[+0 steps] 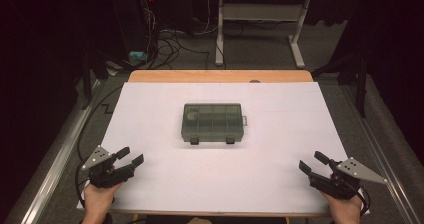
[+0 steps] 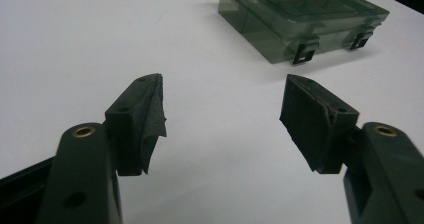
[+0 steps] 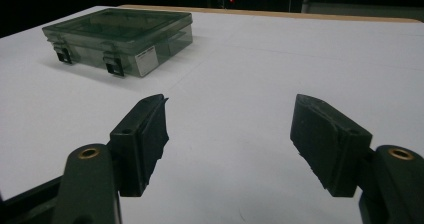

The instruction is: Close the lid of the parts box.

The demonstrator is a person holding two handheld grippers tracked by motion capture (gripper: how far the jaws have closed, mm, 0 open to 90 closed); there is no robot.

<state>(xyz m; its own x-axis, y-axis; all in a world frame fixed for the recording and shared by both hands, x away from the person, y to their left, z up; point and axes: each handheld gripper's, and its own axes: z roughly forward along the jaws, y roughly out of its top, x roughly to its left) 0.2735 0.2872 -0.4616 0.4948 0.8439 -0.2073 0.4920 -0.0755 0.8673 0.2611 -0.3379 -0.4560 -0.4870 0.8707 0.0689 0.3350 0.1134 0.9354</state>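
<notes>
Both grippers, left gripper and right gripper, sit released well short of the compartment box; approach its latches squarely.

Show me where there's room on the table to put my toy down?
Lots of white table is bare: either side of the grey box, behind it, and in front between the open left gripper and right gripper. Only the middle is taken.
</notes>
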